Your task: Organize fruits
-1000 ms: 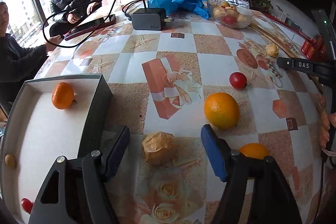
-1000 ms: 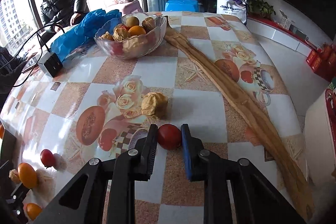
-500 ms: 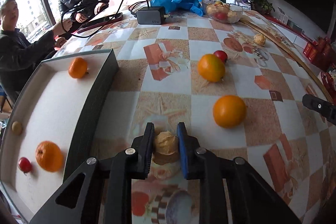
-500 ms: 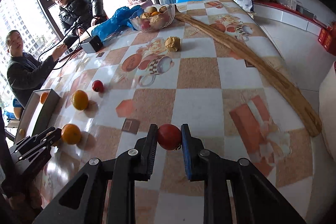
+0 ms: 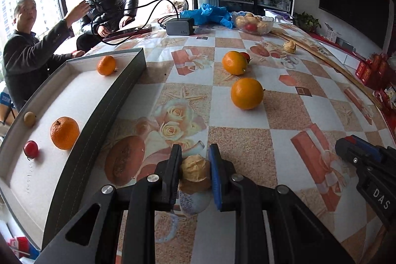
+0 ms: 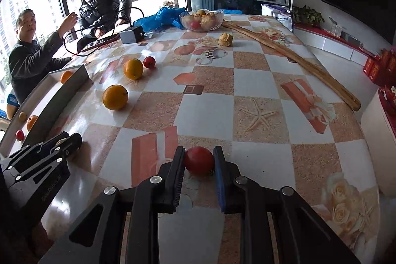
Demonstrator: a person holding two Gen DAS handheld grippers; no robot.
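A papery, tan husked fruit [image 5: 194, 168] is clamped between the jaws of the left gripper [image 5: 194, 171], held above the patterned tablecloth [image 5: 284, 105], while a small red fruit [image 6: 199, 160] is pinched in the same way by the right gripper [image 6: 199, 165]. The open tray [image 5: 116, 88], in which two mandarins, a small red fruit and a small brown one are already seen, lies to the left of both grippers, its long wall running away from the cameras. The left gripper is judged the nearer, just beside that wall; the right is farther off. Two oranges [image 5: 246, 93] and another red fruit [image 6: 149, 62] remain loose on the cloth, beyond the grippers.
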